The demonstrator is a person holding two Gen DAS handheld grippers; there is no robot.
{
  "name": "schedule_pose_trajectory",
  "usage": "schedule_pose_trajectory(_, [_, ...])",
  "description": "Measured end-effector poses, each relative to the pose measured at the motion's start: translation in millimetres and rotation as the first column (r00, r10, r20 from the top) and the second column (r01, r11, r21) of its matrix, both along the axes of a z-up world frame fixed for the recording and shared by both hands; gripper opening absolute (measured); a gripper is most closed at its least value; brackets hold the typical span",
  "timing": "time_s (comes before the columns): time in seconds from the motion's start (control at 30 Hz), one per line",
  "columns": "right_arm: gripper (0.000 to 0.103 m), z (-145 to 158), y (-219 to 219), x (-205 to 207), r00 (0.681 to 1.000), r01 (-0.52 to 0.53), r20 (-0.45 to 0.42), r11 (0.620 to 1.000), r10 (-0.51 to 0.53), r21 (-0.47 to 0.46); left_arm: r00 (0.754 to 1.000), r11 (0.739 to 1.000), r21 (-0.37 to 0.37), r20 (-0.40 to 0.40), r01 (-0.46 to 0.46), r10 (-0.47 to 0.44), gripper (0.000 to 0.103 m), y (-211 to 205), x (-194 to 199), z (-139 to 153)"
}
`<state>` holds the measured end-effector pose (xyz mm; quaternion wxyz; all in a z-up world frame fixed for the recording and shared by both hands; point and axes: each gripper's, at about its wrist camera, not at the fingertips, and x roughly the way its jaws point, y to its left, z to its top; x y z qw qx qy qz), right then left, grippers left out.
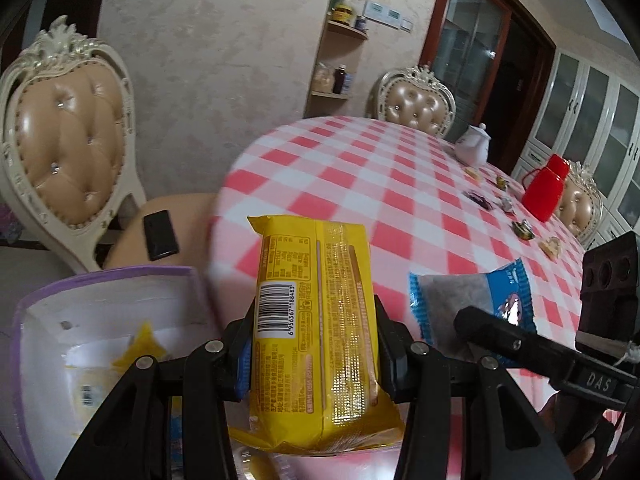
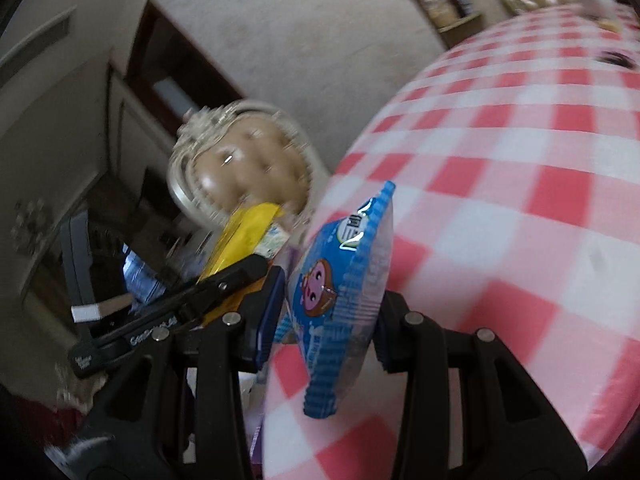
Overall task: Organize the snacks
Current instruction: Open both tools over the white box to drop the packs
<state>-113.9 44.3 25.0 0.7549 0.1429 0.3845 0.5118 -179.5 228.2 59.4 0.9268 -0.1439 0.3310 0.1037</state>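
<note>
- Left gripper (image 1: 316, 344): jaws clamped on yellow snack pack (image 1: 320, 332), held upright just right of the purple box (image 1: 24, 320).
- Right gripper (image 2: 328, 320): jaws clamped on blue snack packet (image 2: 340, 280), farther right of that box, over the checked tablecloth (image 2: 520, 200).

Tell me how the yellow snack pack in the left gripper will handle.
The yellow snack pack probably stays fairly stiff: it stands upright in the left gripper. Its glossy wrapper may slip. Likely light; its contents may be brittle.
</note>
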Motion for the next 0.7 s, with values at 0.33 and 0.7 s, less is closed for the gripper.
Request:
schedule_pose_trajectory(0.33, [0.044,4.9,63.7,-48.5,0.966,-0.244,0.079,0.969,0.247,-0.041,0.996,0.995,0.054,-0.028,-0.088,0.090,0.049,48.8,-49.0,-13.3])
schedule_pose_trajectory(0.7, [0.047,-7.4,119.9,-120.3,0.833,-0.505,0.162,0.847,0.529,-0.165,0.963,0.963,0.077,-0.060,-0.258,0.263,0.049,106.4,-86.2,-15.2])
